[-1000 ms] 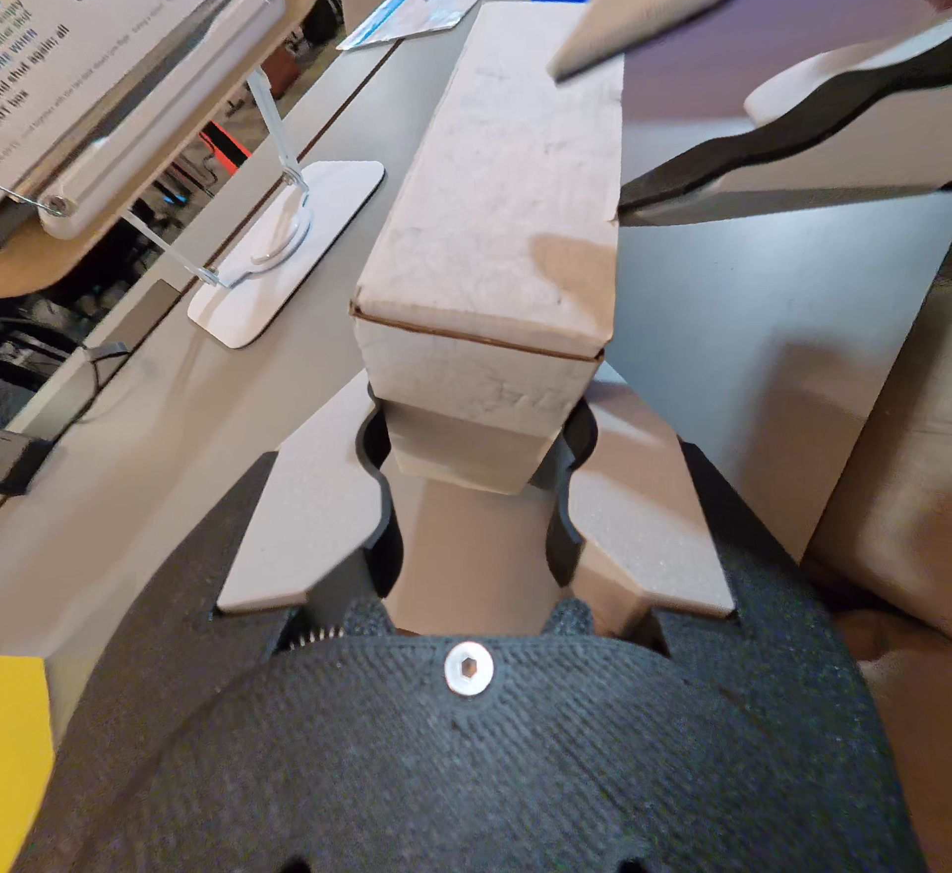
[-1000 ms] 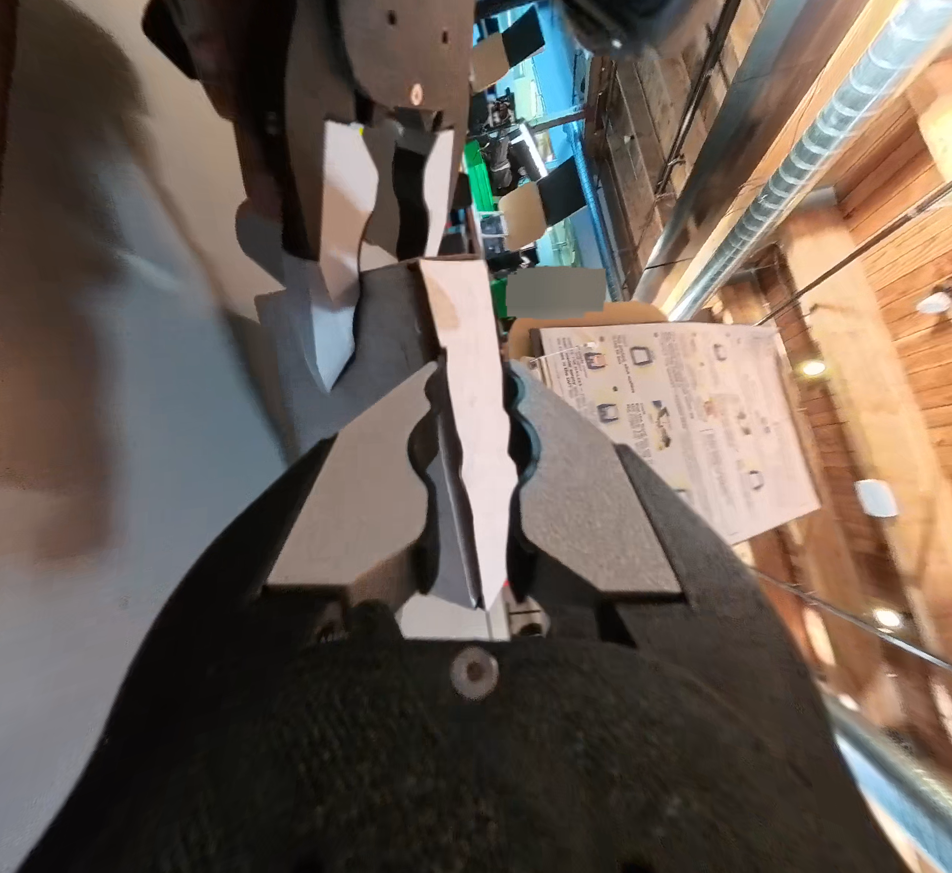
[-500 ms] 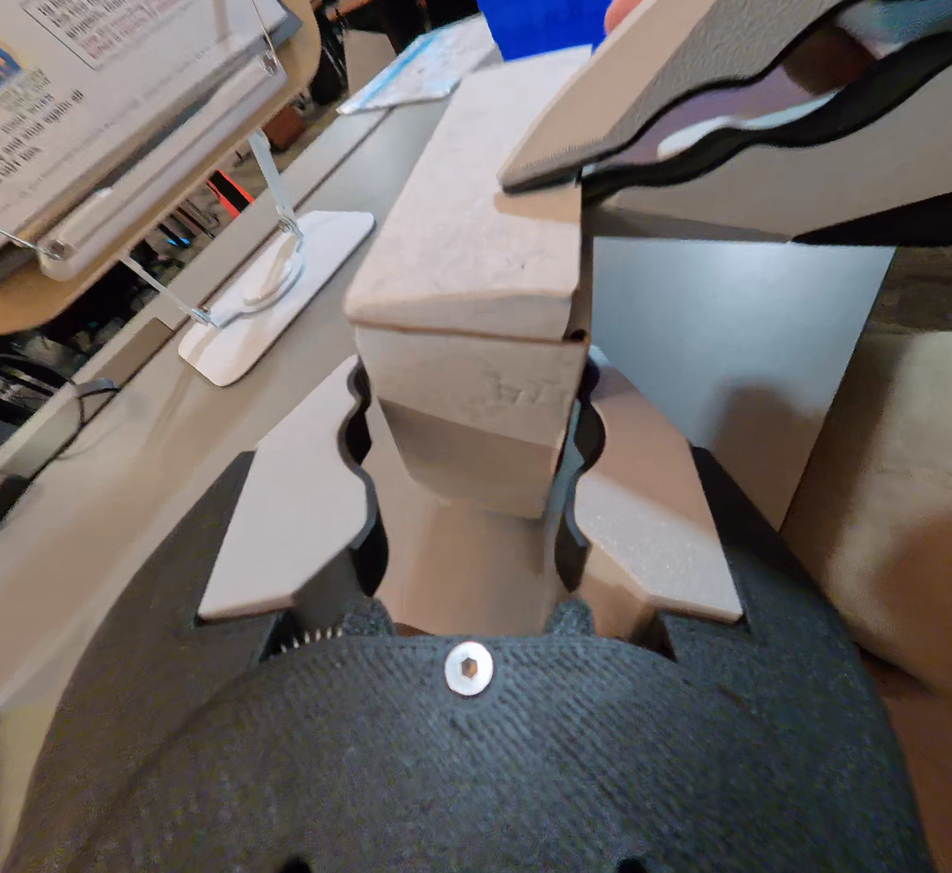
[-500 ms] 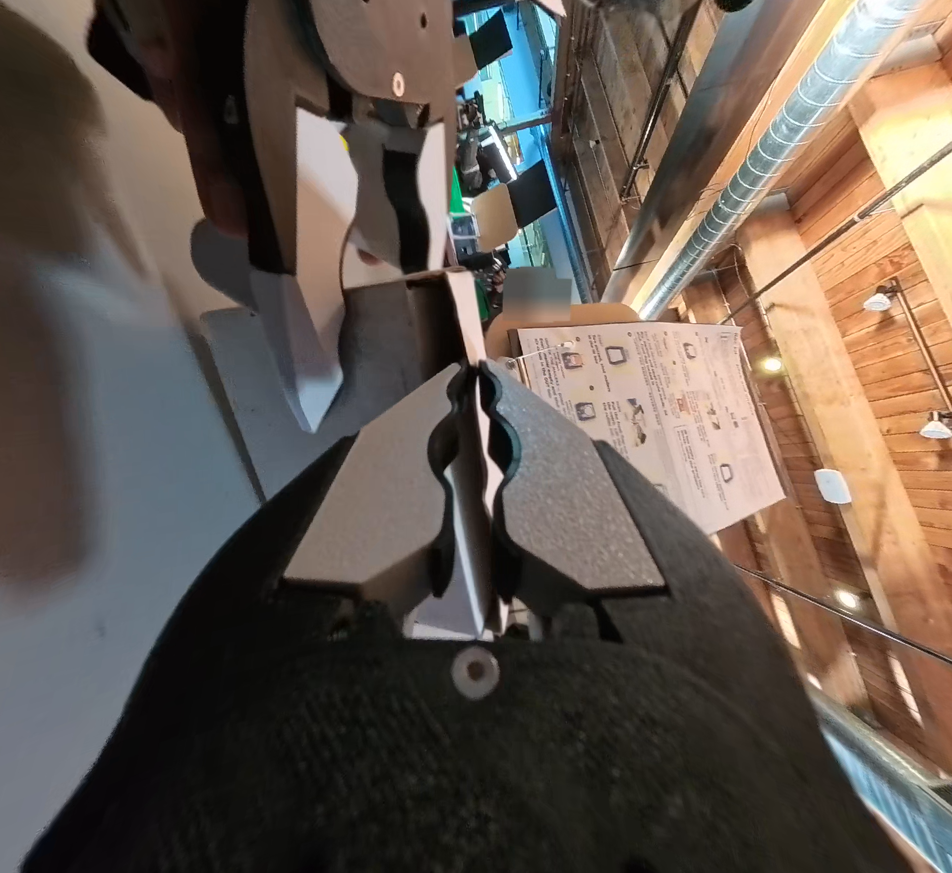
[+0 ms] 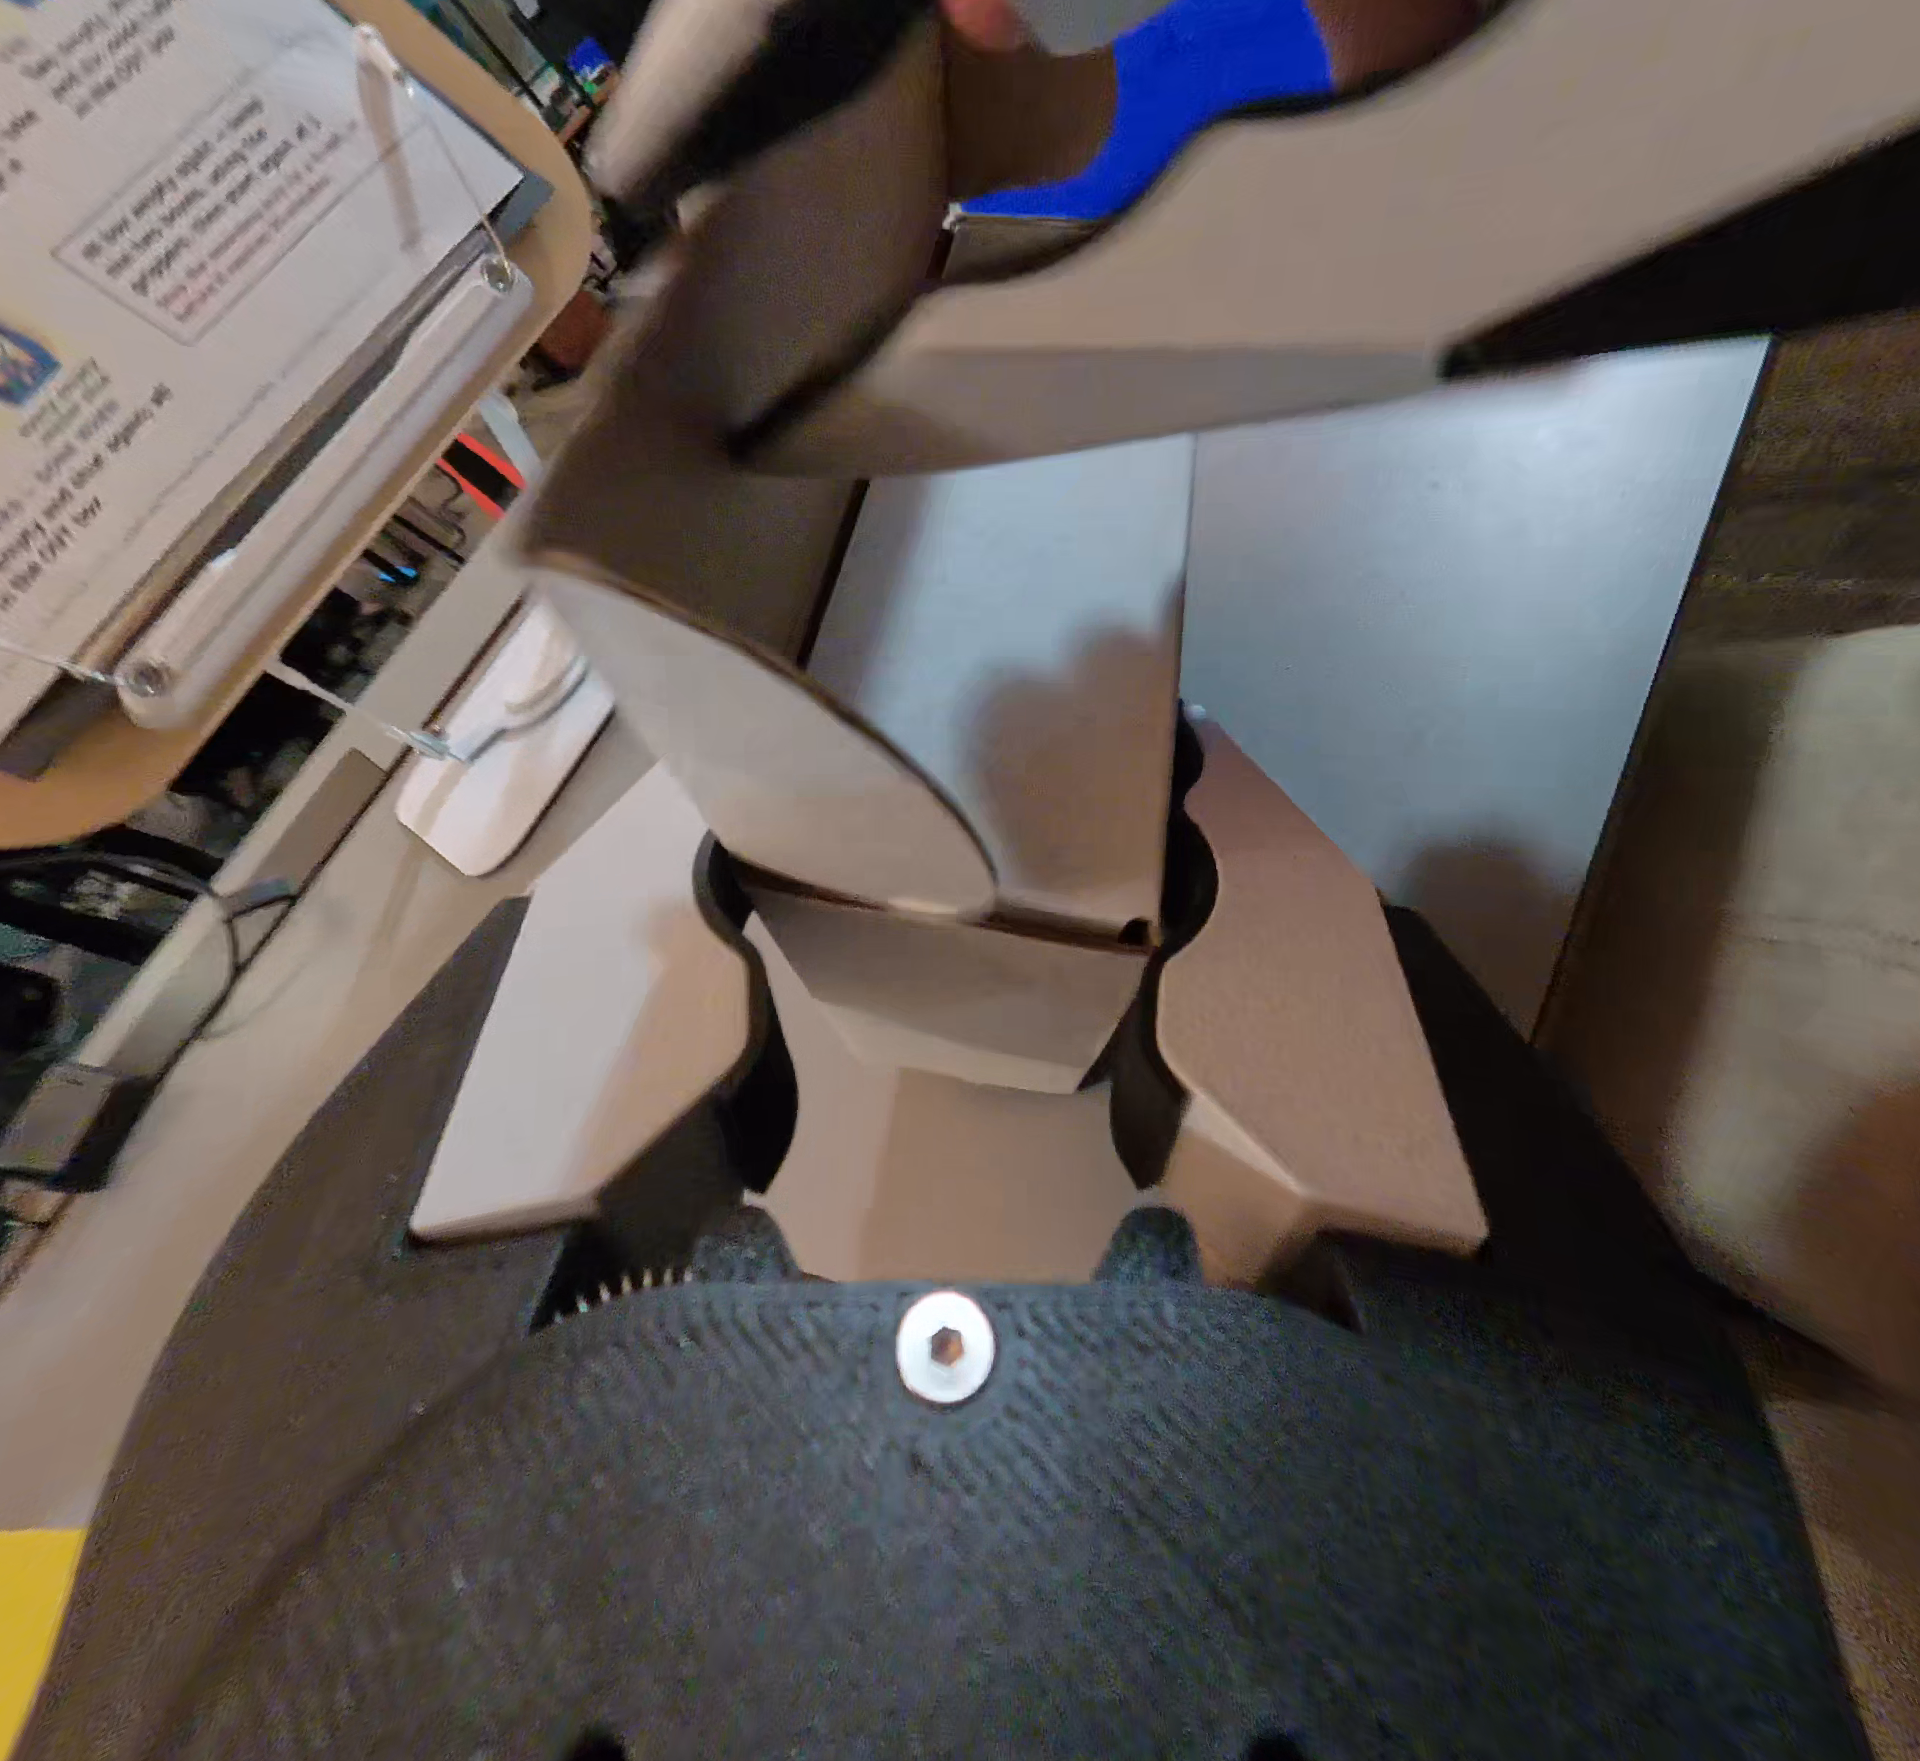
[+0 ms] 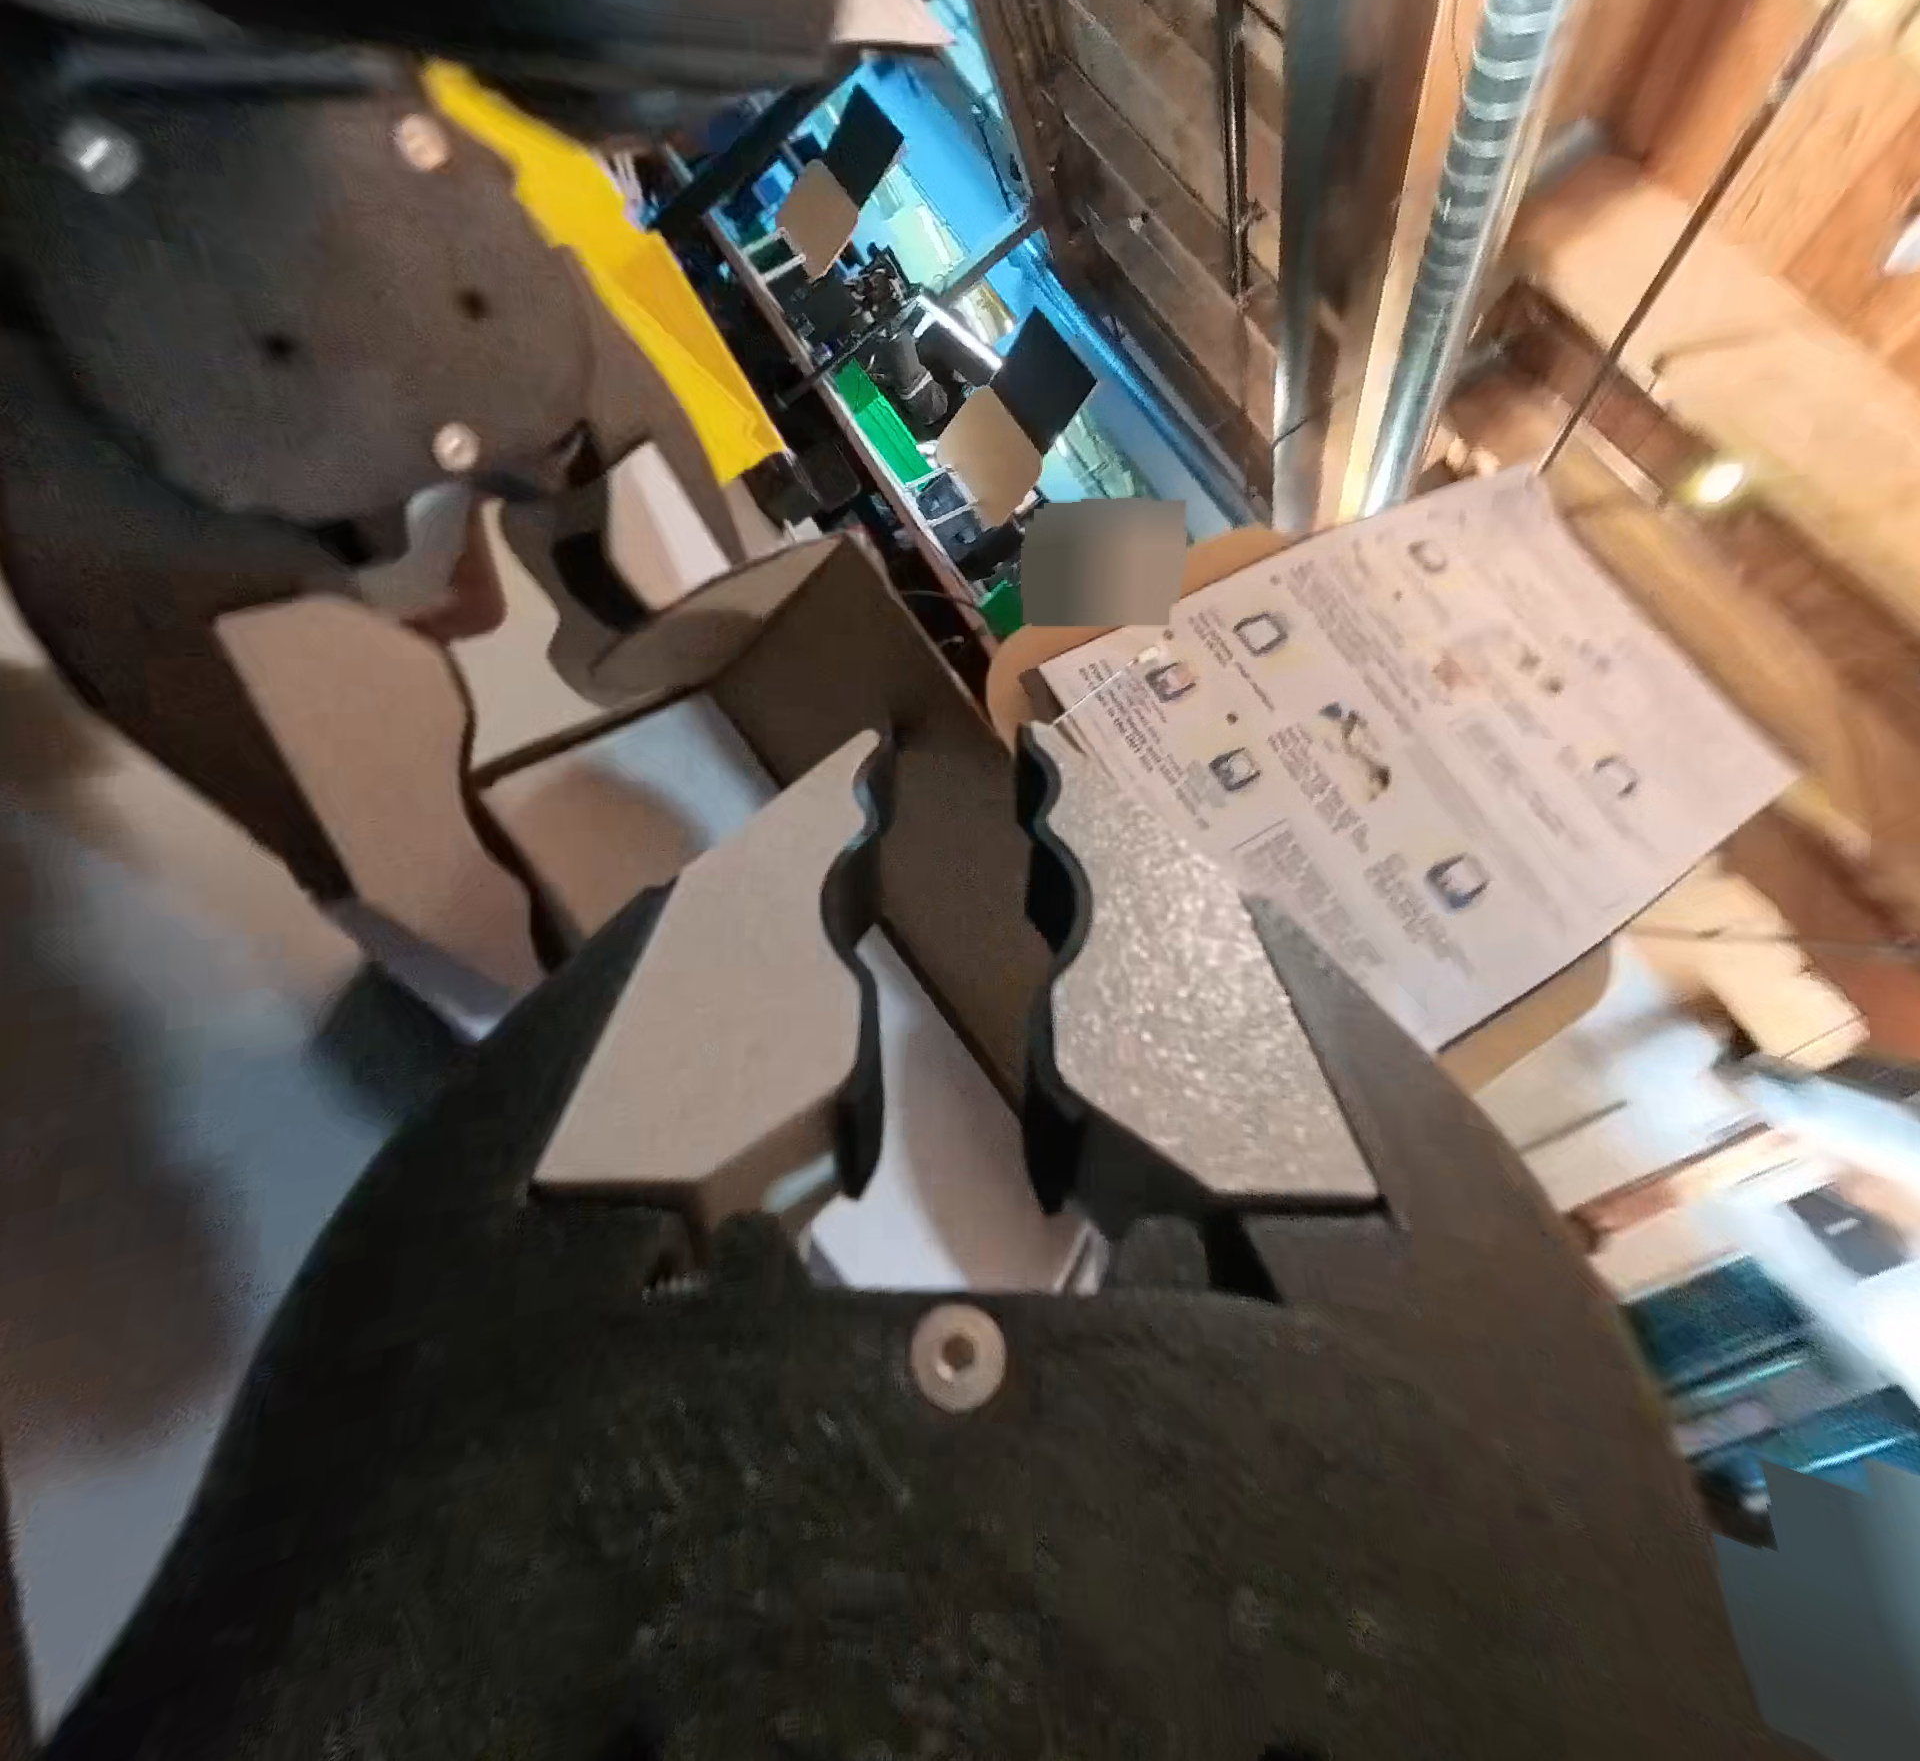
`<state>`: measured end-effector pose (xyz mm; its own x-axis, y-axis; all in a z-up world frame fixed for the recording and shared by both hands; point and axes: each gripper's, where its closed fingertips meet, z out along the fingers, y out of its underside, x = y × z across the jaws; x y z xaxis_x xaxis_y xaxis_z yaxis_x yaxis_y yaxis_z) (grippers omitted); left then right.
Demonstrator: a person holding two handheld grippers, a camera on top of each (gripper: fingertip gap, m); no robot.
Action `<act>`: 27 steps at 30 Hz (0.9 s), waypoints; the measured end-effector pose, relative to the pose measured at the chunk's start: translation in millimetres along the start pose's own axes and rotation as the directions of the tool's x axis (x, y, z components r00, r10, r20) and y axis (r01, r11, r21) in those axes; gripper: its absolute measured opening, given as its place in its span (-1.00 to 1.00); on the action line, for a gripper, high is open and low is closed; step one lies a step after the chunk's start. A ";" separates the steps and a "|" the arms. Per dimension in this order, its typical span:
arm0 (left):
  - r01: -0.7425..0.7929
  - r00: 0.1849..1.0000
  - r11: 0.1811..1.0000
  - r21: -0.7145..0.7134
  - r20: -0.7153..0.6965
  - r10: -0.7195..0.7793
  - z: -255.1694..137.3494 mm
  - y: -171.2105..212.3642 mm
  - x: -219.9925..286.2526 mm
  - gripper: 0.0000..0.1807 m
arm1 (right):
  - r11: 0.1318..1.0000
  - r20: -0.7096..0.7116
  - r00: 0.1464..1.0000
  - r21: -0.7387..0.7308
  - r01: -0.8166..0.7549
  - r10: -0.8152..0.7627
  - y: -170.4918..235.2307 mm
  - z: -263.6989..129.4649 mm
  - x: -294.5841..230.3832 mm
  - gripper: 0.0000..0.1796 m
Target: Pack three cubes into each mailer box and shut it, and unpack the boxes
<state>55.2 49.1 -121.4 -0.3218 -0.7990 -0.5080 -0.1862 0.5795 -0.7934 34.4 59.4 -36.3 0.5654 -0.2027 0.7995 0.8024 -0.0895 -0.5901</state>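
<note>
A workshop with wood-panelled walls and a silver duct overhead surrounds a pale grey bench (image 5: 1455,568), where an instruction sheet on a stand (image 5: 187,277) sits at 10 o'clock in the left wrist view. The left gripper (image 5: 951,942) is clamped on the near end of the white mailer box (image 5: 935,994), which stands on the bench straight ahead at 12 o'clock. The right gripper (image 6: 951,890) reaches in from 2 o'clock in the left view; its jaws stand partly apart around the dark edge of the box lid (image 5: 769,631), and through the blur I cannot tell whether they pinch it. The change is plain: a second ago the lid lay flat and shut, half a second ago the right gripper had closed tight on its edge and raised a small gap, and now the lid is swung well up, its rounded tuck flap (image 5: 790,776) free of the front wall. The right jaws are also wider than half a second ago. That suggests the unpacking half of the task is under way for this box, with the cubes next to come out; none is visible inside, since the lid and gripper hide the interior. A blue bin (image 5: 1216,59) shows behind at 1 o'clock.
</note>
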 end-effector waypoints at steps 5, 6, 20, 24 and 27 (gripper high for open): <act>0.034 0.999 0.999 0.008 0.002 -0.034 -0.2 0.0 -2.3 -0.14 | 0.999 -0.006 1.000 0.034 -0.002 0.002 -1.4 -4.7 -2.7 -0.83; 0.058 0.998 0.998 0.011 0.004 -0.058 -1.0 1.3 -4.9 -0.14 | 0.999 -0.011 1.000 0.048 0.023 -0.022 -2.7 -7.0 -3.9 -0.91; 0.037 0.998 0.999 0.031 0.057 -0.039 -1.5 4.3 -14.3 -0.14 | 0.910 0.093 0.905 -0.047 -0.411 0.414 30.0 -22.7 -1.1 -1.00; -0.073 0.995 0.996 0.042 0.070 0.070 -0.5 -0.7 -5.5 -0.13 | 0.845 0.111 0.838 -0.077 -0.529 0.534 37.6 -21.6 -2.4 -0.94; -0.088 0.994 0.995 0.055 0.065 0.085 -0.4 -3.0 -2.6 -0.13 | 0.854 0.104 0.848 -0.072 -0.515 0.520 37.5 -23.8 -0.7 -0.95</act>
<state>56.2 49.5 -117.5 -0.2751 -0.7558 -0.5942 -0.1055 0.6381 -0.7627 59.6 33.0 -61.7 0.9165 -0.1170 0.3825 0.3802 -0.0425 -0.9239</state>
